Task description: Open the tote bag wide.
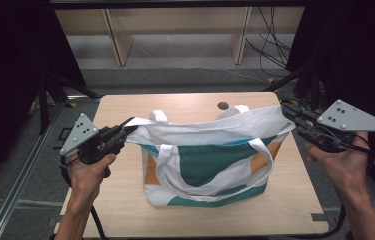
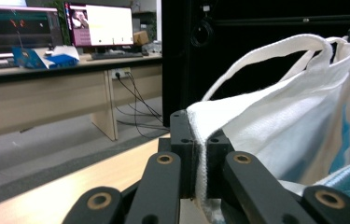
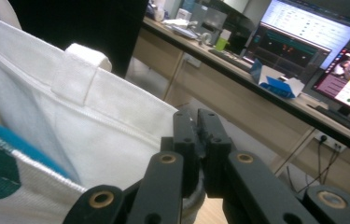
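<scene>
The high view looked forward and down over the table point(image 1: 125, 200); the 2 gripper views sat low, close behind their jaws, facing opposite ends of the tote bag point(image 1: 210, 160), which all 3 shared.

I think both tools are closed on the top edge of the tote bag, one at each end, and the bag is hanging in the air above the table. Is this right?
Not quite. The tote bag is not hanging in the air: in the high view its bottom rests on the table. The rest holds: the left tool and the right tool are each closed on the bag's top edge, one at each end.
</scene>
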